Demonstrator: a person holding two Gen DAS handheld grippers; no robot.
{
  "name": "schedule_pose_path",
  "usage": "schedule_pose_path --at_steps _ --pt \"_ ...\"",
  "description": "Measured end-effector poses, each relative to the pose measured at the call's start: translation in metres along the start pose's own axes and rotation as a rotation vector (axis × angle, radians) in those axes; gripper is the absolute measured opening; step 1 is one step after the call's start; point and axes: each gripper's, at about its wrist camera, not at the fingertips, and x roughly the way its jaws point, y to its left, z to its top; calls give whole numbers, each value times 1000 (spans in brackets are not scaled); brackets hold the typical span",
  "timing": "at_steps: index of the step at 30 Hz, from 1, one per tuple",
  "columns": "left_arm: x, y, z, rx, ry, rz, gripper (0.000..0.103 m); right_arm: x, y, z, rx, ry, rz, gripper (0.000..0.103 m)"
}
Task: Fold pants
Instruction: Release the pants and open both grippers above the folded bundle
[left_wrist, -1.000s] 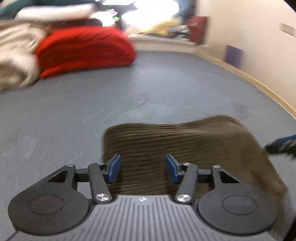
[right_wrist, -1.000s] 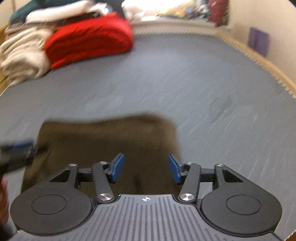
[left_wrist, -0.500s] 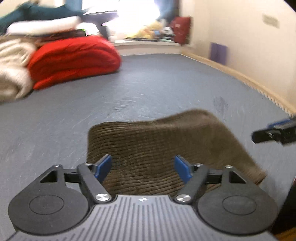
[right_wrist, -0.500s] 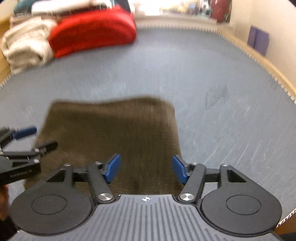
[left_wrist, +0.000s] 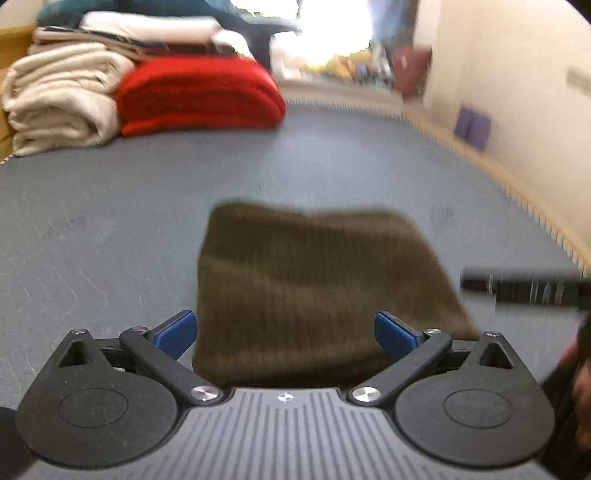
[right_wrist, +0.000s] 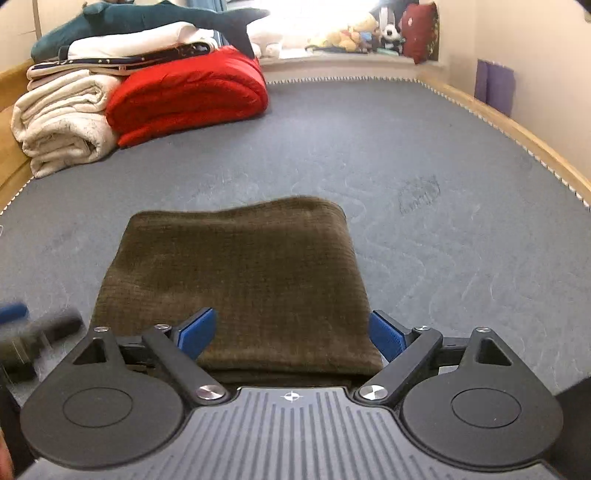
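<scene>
The pants (right_wrist: 236, 288) lie as a compact brown rectangle on the grey mattress (right_wrist: 424, 155), close to its near edge and about midway across, well apart from the stack at the far left corner. Every layer looks squared up, rounded fold at the far side, no loose leg in sight, so I'd call the fold done, or as good as done. What is left, at most, is a smoothing pat or moving the bundle to the pile.

Left gripper (left_wrist: 284, 332): jaws spreading wide and opening further, the cloth lying below and between the blue pads, nothing pinched. Right gripper (right_wrist: 291, 332): same story, jaws opening, pads clear of the fabric, nothing held.

Now the two views. The right wrist camera is sharp: it shows the ribbed weave of the pants, a faint mark on the mattress toward the right edge, the red blanket (right_wrist: 188, 96) beside the cream blankets (right_wrist: 62, 122), a plush shark (right_wrist: 147, 18) on top, and soft toys on the sill. The left wrist view is smeared with motion; the pants (left_wrist: 314, 291) are a blur there, but it catches the other gripper as a dark bar at the right and a bit of hand (left_wrist: 581, 391).
</scene>
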Motion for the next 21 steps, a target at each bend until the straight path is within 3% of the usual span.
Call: schedule_pose_path --at_steps 4,6,9,21 --pt "13 6 5 1 -4 71 102 10 9 -2 -75 0 -36 90" --pt "23 8 5 8 34 87 102 12 9 -4 -82 18 -53 90" --pt "33 13 5 -31 91 78 102 12 6 -3 -49 29 -46 90" --pt "53 11 5 -29 116 85 102 13 4 -8 -54 45 -34 90"
